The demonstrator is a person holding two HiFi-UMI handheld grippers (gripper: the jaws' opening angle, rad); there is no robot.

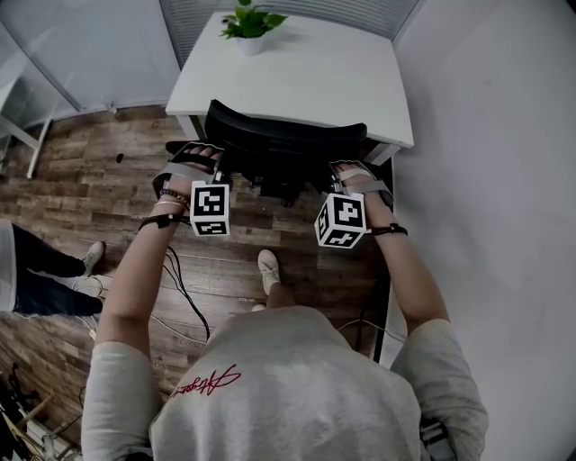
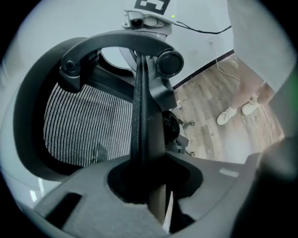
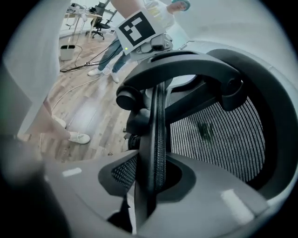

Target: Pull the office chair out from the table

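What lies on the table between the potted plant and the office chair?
Nothing: the head view shows bare white table between the potted plant and the office chair.

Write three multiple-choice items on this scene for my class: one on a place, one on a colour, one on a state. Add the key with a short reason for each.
1. Where does the potted plant stand?
A. on a shelf
B. on the table
C. on a windowsill

2. What colour is the backrest of the office chair?
A. black
B. red
C. white

3. How does the office chair stand?
A. tipped on its side
B. far out in the room
C. upright, pushed up to the table

Key:
1 B: the head view shows the pot on the white top near its far edge.
2 A: frame and mesh are dark in all three views.
3 C: its backrest stands right at the table's near edge.
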